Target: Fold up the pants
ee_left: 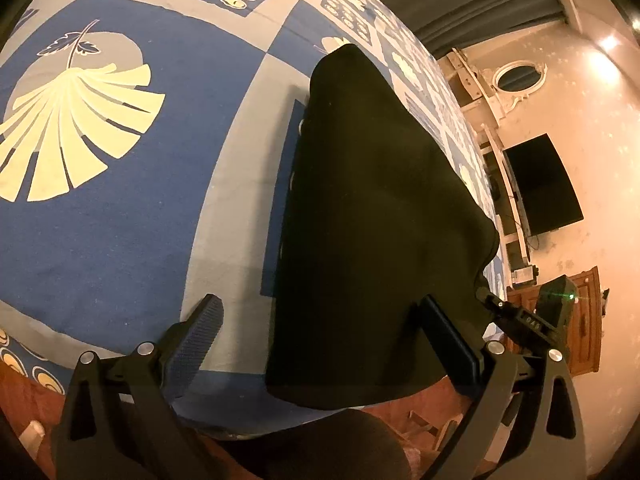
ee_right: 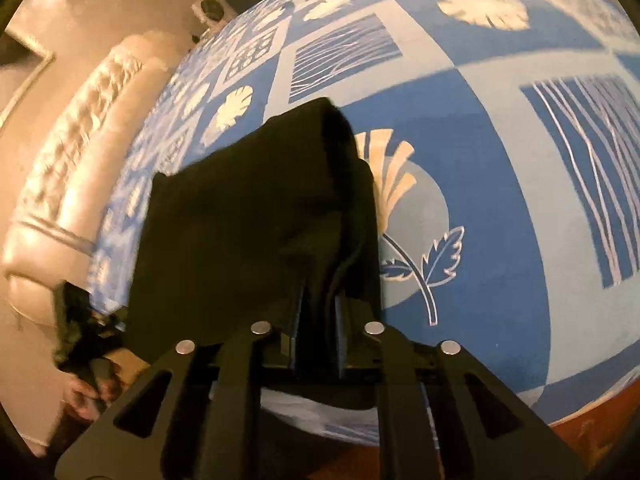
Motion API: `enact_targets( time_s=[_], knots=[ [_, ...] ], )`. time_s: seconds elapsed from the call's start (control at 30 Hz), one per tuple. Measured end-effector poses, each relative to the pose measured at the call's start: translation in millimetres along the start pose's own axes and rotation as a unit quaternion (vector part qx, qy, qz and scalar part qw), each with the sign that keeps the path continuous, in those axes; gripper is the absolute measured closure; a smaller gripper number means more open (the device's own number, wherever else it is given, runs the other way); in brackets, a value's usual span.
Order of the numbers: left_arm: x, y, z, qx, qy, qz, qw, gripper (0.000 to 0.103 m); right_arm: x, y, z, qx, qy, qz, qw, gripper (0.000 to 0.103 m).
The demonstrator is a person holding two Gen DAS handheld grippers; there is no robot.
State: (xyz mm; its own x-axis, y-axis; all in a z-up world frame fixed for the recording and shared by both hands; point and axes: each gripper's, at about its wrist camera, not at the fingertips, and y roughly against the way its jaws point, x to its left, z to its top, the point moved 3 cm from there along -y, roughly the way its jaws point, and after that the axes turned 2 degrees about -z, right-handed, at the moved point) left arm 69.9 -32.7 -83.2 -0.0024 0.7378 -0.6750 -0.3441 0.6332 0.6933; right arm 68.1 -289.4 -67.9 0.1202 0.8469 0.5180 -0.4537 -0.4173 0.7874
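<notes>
While no container shows in either view, the black pants point(ee_left: 372, 232) lie folded into a narrow bundle on a bed covered by a blue and grey patterned sheet point(ee_left: 120, 220). The left tool point(ee_left: 320, 320) stands released, its fingers spread wide: one finger point(ee_left: 200, 336) rests apart from the cloth on its left, the other sits against the bundle's right edge, with the near end of the pants between them. The right tool point(ee_right: 318, 316) is clenched on the pants point(ee_right: 248, 240), cloth pinched between its two pads, the bundle stretching ahead of it and to its left. Seen from the left tool, the right tool point(ee_left: 520, 320) is at the bundle's right corner. Beyond the bed, to the right of the left tool, a dark screen point(ee_left: 544, 184) hangs on the wall, above a wooden cabinet point(ee_left: 584, 320). A padded headboard point(ee_right: 80, 152) lies left of the right tool.
</notes>
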Motion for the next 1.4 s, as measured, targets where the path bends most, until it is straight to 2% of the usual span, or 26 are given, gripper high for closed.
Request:
enact_targets(
  time_s=[0.07,0.13,0.27,0.43,0.53,0.63,0.73,0.8,0.9,0.93,1.0,1.13,1.2,1.3,1.4],
  knots=[
    [0.5,-0.4,0.7,0.001,0.003,-0.001,1.0,0.006,-13.3,8.0,1.1,-0.009,-0.041,0.02,0.999,0.078],
    [1.7,-1.0,1.5,0.003,0.006,-0.002,1.0,0.006,-30.8,15.4,-0.9,-0.017,-0.083,0.024,0.996,0.031],
    [2.6,-2.6,2.4,0.005,0.01,-0.006,0.9999,0.006,-59.8,7.1,-10.2,0.015,-0.149,0.085,0.985,0.027],
    [4.4,-4.9,3.7,0.007,0.012,-0.011,0.9998,0.006,-67.4,-5.3,-17.7,0.041,-0.176,0.168,0.969,0.018],
    [5.8,-3.2,5.3,0.006,0.02,-0.025,0.9995,0.006,-59.3,-17.2,-24.1,0.074,-0.174,0.213,0.959,0.018],
    [8.7,-3.3,6.8,0.011,0.047,-0.058,0.9972,0.006,-55.8,-19.5,-25.8,0.076,-0.166,0.209,0.961,0.018],
    [12.6,-2.9,8.4,0.01,0.065,-0.071,0.9953,0.006,-52.4,-20.6,-25.7,0.082,-0.163,0.22,0.958,0.018],
    [14.9,-2.0,9.0,0.016,0.084,-0.085,0.9927,0.006,-47.2,-22.5,-27.0,0.086,-0.152,0.209,0.962,0.019],
    [12.4,-5.5,5.9,0.05,0.102,-0.116,0.9868,0.006,-39.1,-23.9,-24.6,0.085,-0.133,0.179,0.971,0.028],
    [10.0,-7.1,4.3,0.061,0.102,-0.121,0.9855,0.006,-38.9,-24.1,-24.9,0.086,-0.129,0.172,0.973,0.034],
    [6.4,-9.5,3.7,0.068,0.091,-0.114,0.9869,0.006,-40.9,-24.8,-25.4,0.087,-0.131,0.171,0.973,0.037],
    [4.4,-12.7,3.6,0.076,0.088,-0.115,0.9865,0.006,-45.6,-23.3,-27.5,0.086,-0.141,0.184,0.969,0.035],
    [5.0,-12.3,6.1,0.08,0.093,-0.126,0.9843,0.006,-44.7,-24.4,-29.0,0.086,-0.148,0.195,0.966,0.03],
    [10.2,-13.6,5.4,0.079,0.113,-0.142,0.9803,0.006,-47.8,-25.3,-29.9,0.087,-0.151,0.204,0.963,0.029],
    [18.4,-15.9,5.6,0.072,0.136,-0.159,0.9751,0.006,-50.0,-25.7,-28.4,0.088,-0.135,0.186,0.969,0.038]
  ],
)
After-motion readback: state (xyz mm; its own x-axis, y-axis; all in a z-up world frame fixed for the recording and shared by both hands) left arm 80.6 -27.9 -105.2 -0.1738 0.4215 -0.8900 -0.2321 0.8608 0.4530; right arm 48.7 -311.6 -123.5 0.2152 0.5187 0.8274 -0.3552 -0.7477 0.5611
